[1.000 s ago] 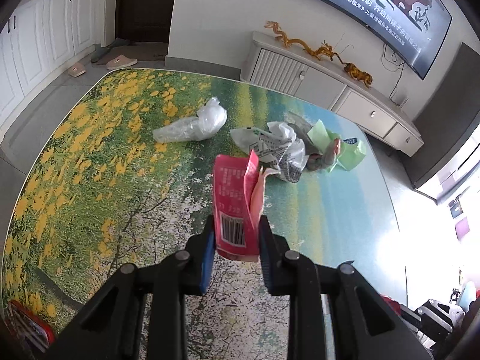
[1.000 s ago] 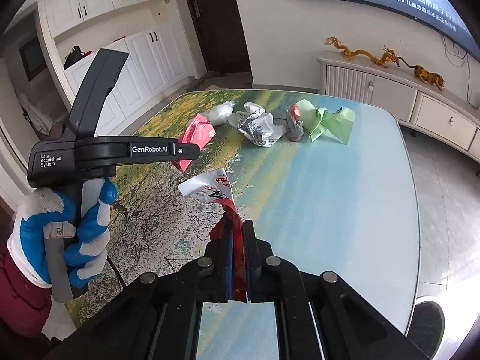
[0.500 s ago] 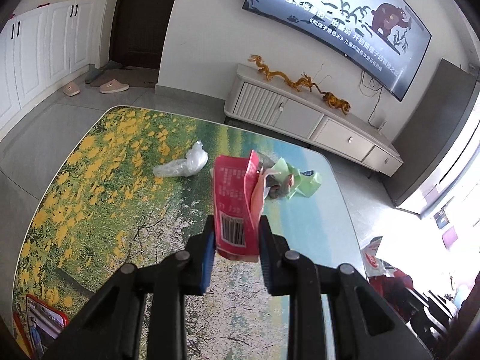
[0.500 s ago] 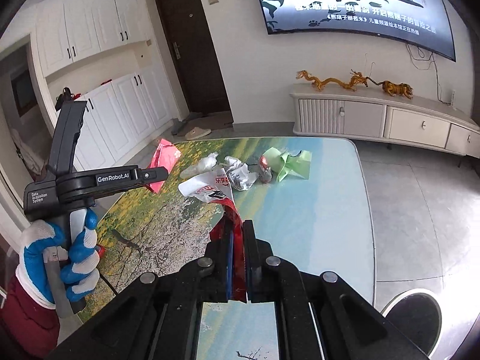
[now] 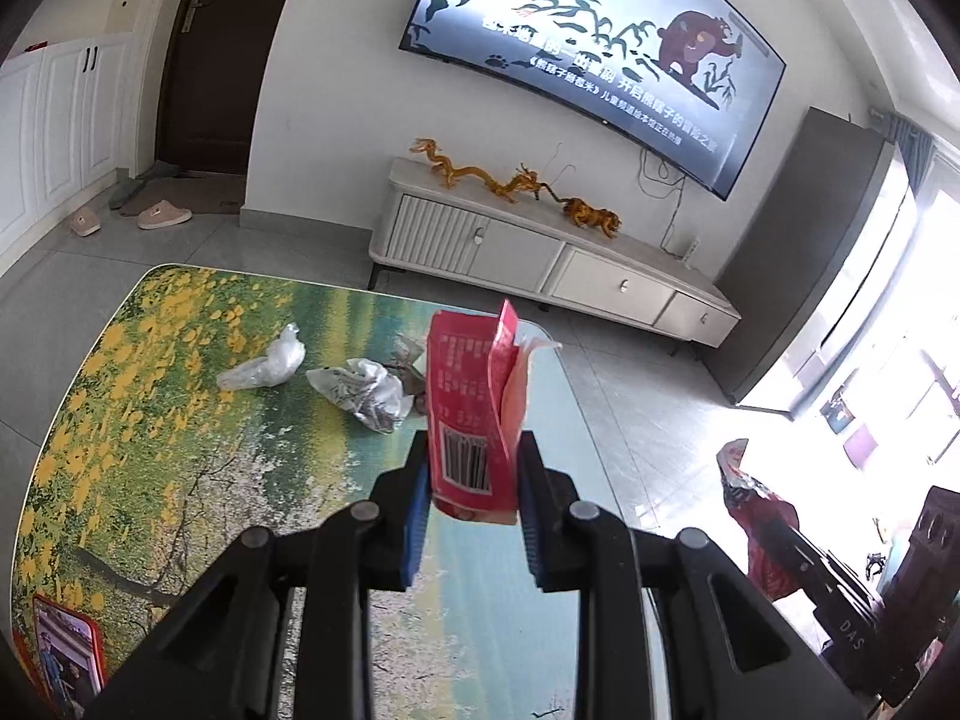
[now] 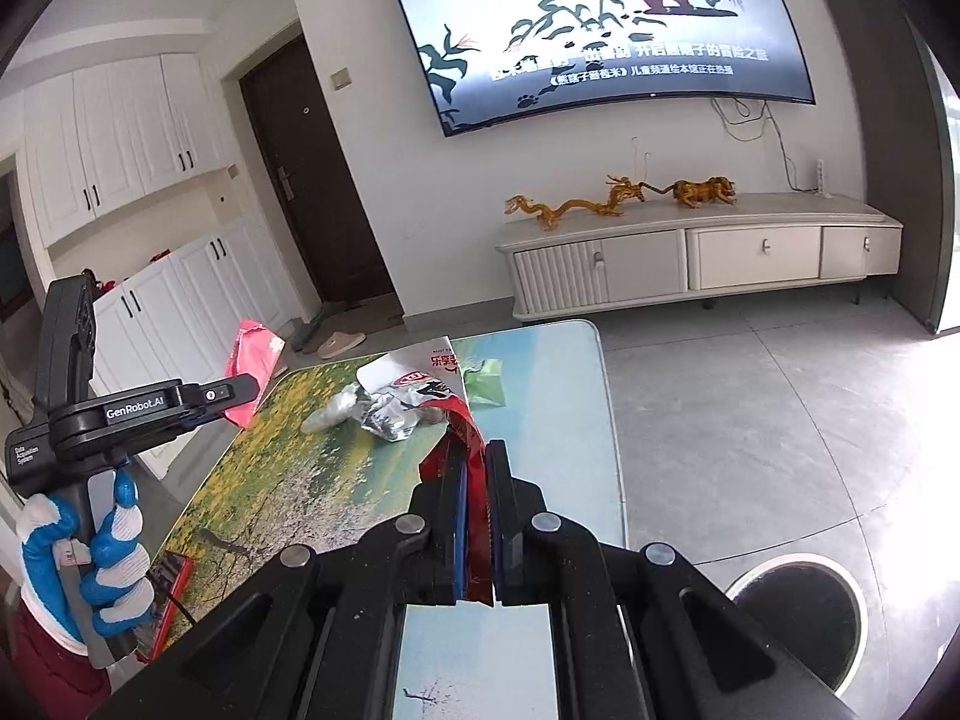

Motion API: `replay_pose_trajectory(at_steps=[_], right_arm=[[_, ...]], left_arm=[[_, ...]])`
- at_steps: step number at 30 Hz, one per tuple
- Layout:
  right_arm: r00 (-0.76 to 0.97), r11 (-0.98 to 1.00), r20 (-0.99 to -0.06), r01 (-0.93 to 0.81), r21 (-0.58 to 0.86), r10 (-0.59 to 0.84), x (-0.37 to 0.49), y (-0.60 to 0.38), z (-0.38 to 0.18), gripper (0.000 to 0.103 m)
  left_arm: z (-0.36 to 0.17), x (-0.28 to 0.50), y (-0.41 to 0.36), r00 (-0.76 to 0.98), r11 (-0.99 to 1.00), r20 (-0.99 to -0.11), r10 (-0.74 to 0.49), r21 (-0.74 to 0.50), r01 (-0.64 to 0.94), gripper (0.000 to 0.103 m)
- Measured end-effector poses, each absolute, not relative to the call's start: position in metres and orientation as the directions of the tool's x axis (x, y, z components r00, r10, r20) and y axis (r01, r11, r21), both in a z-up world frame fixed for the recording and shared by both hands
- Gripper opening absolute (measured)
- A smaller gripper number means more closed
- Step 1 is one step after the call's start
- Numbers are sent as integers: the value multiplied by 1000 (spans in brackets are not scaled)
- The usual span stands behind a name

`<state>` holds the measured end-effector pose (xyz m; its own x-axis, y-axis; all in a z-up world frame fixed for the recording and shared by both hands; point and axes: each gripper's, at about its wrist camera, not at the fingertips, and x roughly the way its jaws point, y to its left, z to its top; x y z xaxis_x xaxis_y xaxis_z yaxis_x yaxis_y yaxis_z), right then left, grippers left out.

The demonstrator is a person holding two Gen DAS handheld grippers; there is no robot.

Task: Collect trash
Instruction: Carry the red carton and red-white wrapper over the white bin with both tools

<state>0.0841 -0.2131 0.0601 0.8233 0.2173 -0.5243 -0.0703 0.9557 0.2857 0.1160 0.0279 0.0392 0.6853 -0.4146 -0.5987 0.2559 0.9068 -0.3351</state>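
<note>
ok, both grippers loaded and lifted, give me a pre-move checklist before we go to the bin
1. Left gripper clamps pink packet: ok.
2. Right gripper clamps red wrapper: ok.
3. Both pieces clear of the table: ok.
4. Bin located, on the floor at lower right in the right wrist view: ok.
5. Bin opening unobstructed: cannot tell, only partly in view.
6. Table cleared: not ok, clear bag, crumpled wrapper and green paper remain.

"GenRobot.AI" and "Data Acquisition System" on your left gripper (image 6: pixel 237 391), a barcode on your pink packet (image 5: pixel 471 414), Chinese subtitles across the TV (image 6: pixel 606 30), "DAS" on a dark device (image 5: pixel 855 636)
</note>
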Motion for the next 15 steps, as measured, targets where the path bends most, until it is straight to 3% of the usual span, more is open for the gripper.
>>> replay_pose_trajectory(at_steps=[15], right_arm=[[839, 902, -543, 202, 382, 42, 42, -318, 37, 6]], left_arm=[[18, 108, -104, 549, 845, -669, -500, -241, 477, 25]])
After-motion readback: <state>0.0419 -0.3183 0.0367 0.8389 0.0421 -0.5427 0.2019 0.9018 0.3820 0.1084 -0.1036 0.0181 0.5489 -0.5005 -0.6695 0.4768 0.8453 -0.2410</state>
